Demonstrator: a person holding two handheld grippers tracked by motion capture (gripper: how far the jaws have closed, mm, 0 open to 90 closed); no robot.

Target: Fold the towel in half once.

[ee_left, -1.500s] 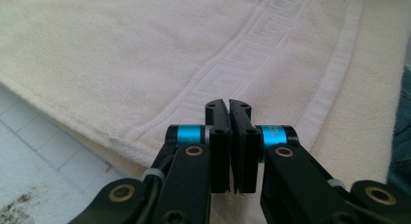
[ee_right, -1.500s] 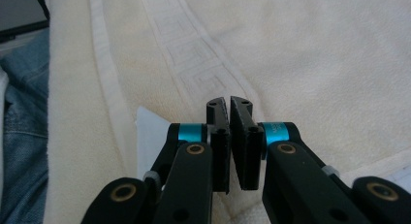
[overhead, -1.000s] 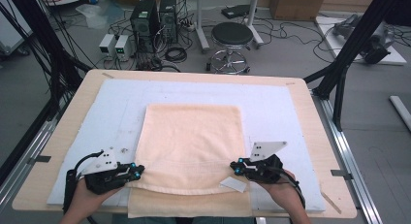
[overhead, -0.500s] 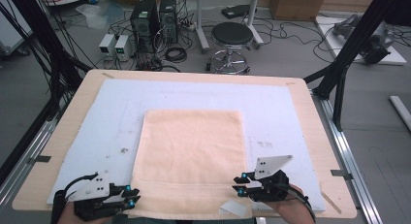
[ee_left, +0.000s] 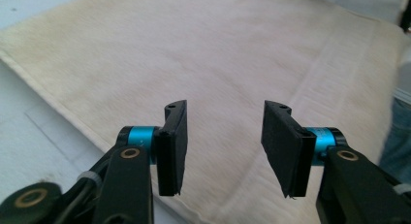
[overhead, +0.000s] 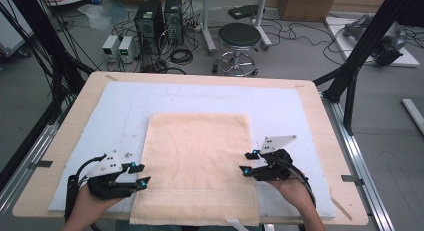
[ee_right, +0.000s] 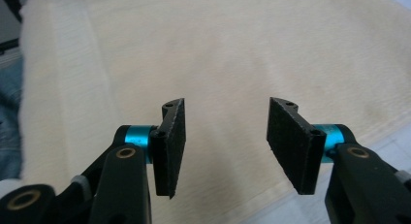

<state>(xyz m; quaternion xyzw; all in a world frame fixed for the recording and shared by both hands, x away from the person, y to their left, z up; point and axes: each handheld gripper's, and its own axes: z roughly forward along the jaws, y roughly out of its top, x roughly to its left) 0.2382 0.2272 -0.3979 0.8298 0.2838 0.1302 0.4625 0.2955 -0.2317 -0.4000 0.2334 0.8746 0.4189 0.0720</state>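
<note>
A peach towel lies flat on the white mat, and its near hem reaches the table's front edge. My left gripper stands open at the towel's left edge, near the front. In the left gripper view the towel spreads under the left gripper, whose jaws are wide apart and empty. My right gripper is open at the towel's right edge. In the right gripper view the right gripper hovers over the towel with nothing between its jaws.
The wooden table shows bare around the mat. Black frame posts rise at the right and left. Beyond the far edge, a stool and computer boxes stand on the floor.
The towel has slid toward the person, so its near hem now lies at the table's front edge. Both grippers dipped toward the front edge and then moved forward to the towel's sides.
</note>
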